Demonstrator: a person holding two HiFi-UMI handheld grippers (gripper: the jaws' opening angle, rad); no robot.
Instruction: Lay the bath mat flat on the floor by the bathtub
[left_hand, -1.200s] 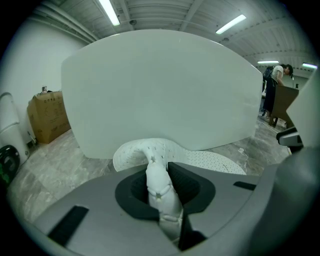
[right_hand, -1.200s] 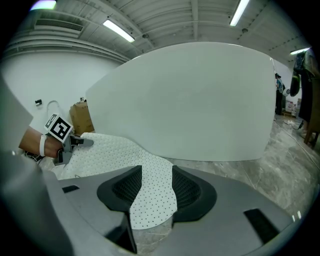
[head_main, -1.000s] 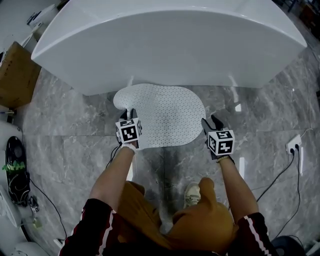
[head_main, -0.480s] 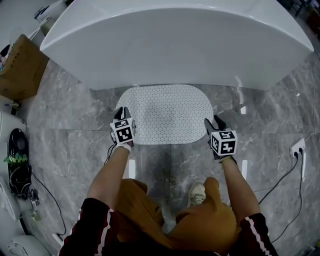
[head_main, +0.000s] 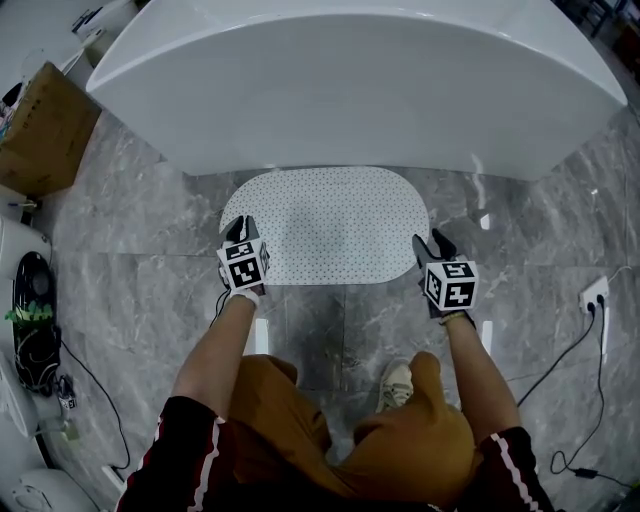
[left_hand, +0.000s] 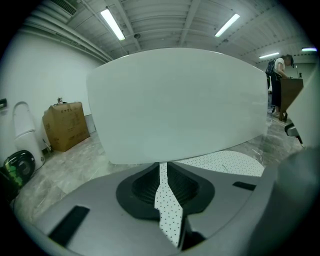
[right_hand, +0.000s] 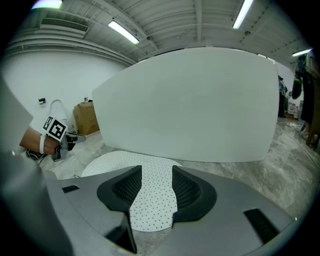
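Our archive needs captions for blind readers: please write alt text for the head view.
Seen from above, a white dotted bath mat lies flat on the grey marble floor beside a white bathtub. A person holds the left hand-held gripper at the mat's left edge and the right hand-held gripper at its right edge.

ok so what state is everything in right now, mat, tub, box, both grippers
bath mat: spread flat on the floor against the bathtub
left gripper: shut on the bath mat's edge
right gripper: open, jaws apart with the mat's end showing between them
bathtub: standing upright, inside not visible
cardboard box: closed
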